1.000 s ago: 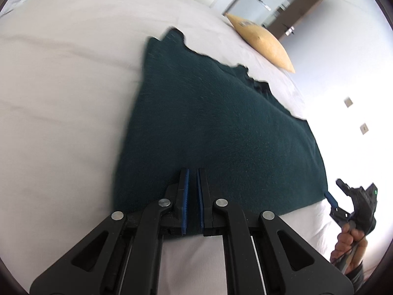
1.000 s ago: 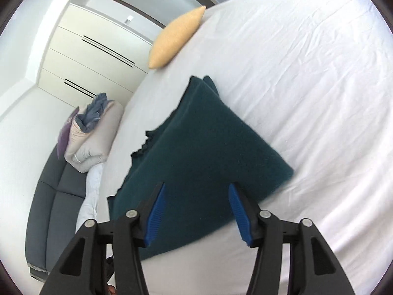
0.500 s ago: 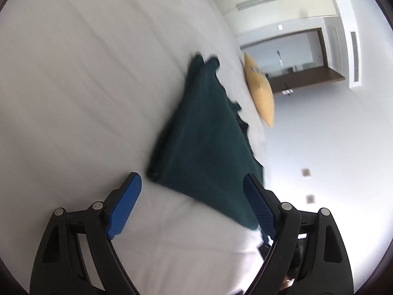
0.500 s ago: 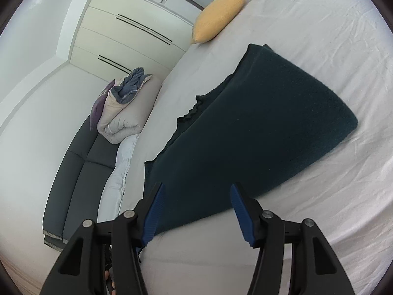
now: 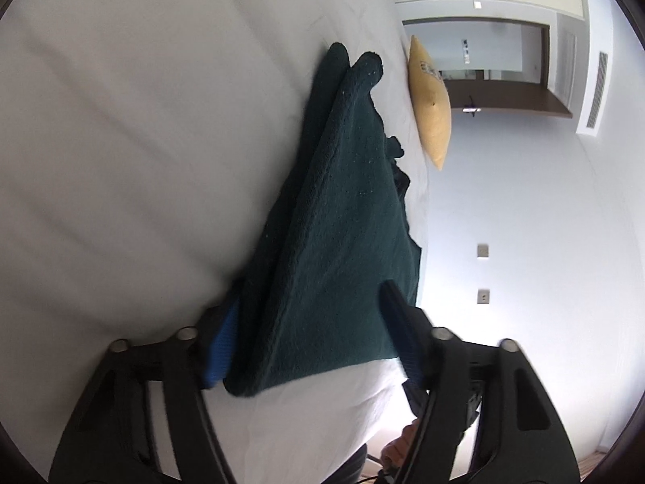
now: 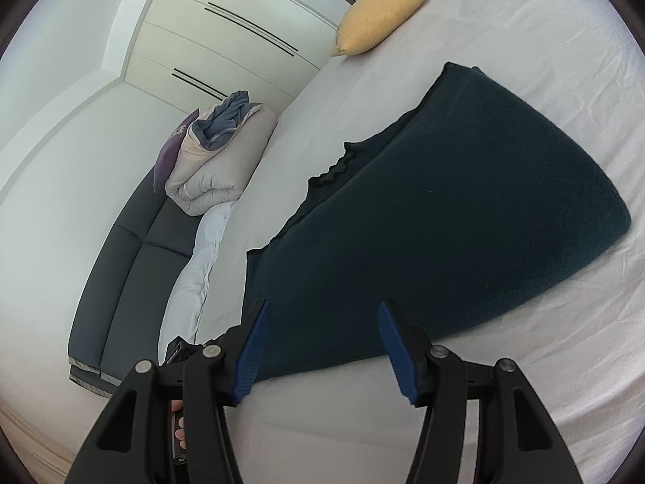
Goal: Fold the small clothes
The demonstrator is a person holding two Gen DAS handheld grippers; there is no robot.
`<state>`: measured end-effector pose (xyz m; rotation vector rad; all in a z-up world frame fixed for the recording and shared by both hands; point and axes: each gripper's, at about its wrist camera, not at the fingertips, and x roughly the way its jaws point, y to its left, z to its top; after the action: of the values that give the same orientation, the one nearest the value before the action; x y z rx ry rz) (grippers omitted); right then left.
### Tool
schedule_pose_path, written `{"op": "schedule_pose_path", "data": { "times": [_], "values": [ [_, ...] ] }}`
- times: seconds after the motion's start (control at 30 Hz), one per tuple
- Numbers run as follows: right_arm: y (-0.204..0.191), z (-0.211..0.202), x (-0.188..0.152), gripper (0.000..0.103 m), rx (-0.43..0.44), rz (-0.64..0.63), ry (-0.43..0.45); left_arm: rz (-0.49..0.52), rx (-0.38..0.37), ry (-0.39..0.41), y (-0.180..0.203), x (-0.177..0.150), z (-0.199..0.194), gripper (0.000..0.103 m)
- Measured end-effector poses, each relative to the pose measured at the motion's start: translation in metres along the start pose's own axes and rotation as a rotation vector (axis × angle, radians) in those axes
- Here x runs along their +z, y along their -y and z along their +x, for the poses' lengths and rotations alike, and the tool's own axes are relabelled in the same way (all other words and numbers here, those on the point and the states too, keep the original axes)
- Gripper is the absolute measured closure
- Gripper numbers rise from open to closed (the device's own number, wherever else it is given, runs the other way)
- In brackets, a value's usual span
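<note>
The left hand-held gripper (image 5: 310, 332) sits at the near corner of the dark teal knitted garment (image 5: 346, 218), which lies folded on the white bed sheet (image 5: 133, 169). Its jaws have just been closing; the folded corner lies between them, touching the left blue pad (image 5: 219, 347), while the right finger lies over the cloth's near right part, so a full clench cannot be told. The right hand-held gripper (image 6: 320, 349) hangs released, its blue pads (image 6: 252, 349) apart above the garment's near edge, nothing pinched.

The left wrist view shows the fold's layered edge running away from the jaws to two rounded ends, and part of a hand (image 5: 397, 449) low on the right. The right wrist view shows the garment's broad flat top (image 6: 455, 209), its wavy ruffled hem facing the bed's left edge, and fingertips (image 6: 177, 429) behind the black frame.

Bare sheet lies open right of the garment and ahead of it. To the left the bed edge runs close by the hem; beyond it stand a dark grey sofa (image 6: 121, 274) bearing a rolled beige duvet (image 6: 217, 169). Farthest, a mustard yellow cushion (image 6: 383, 12) rests at the bed's far edge, before pale wardrobe doors (image 6: 225, 36).
</note>
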<state>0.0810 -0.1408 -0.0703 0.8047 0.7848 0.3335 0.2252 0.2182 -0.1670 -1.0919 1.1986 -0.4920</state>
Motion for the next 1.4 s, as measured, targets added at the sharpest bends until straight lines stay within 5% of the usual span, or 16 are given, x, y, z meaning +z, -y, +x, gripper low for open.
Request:
{"op": "schedule_pose_path", "data": {
  "times": [0.1, 0.27, 0.4, 0.63, 0.8, 1.0, 1.2, 1.4],
  "values": [
    [-0.013, 0.016, 0.011, 0.044, 0.005, -0.034, -0.029, -0.006, 0.001, -0.019, -0.005, 0.005, 0.000, 0.067],
    [-0.035, 0.063, 0.031, 0.044, -0.005, -0.103, -0.128, 0.016, -0.003, -0.007, -0.003, 0.003, -0.001, 0.073],
    [-0.047, 0.112, 0.040, 0.044, 0.002, -0.130, -0.216, 0.049, 0.028, 0.005, 0.004, 0.002, 0.000, 0.093],
    [-0.015, 0.177, 0.054, 0.043, 0.018, 0.016, -0.343, 0.130, 0.099, 0.044, 0.029, 0.004, -0.009, 0.094],
    [0.006, 0.173, 0.064, 0.044, 0.139, 0.094, -0.365, 0.325, 0.192, 0.056, 0.105, -0.011, 0.009, 0.094],
    [0.038, 0.155, 0.092, 0.033, 0.344, 0.266, -0.329, 0.559, 0.241, -0.027, 0.195, -0.050, 0.097, 0.094],
    [0.077, 0.131, 0.115, 0.029, 0.414, 0.324, -0.310, 0.583, 0.306, -0.146, 0.179, -0.085, 0.186, 0.094],
    [0.070, 0.131, 0.125, 0.031, 0.358, 0.265, -0.305, 0.668, 0.376, -0.133, 0.182, -0.102, 0.184, 0.094]
  ]
}}
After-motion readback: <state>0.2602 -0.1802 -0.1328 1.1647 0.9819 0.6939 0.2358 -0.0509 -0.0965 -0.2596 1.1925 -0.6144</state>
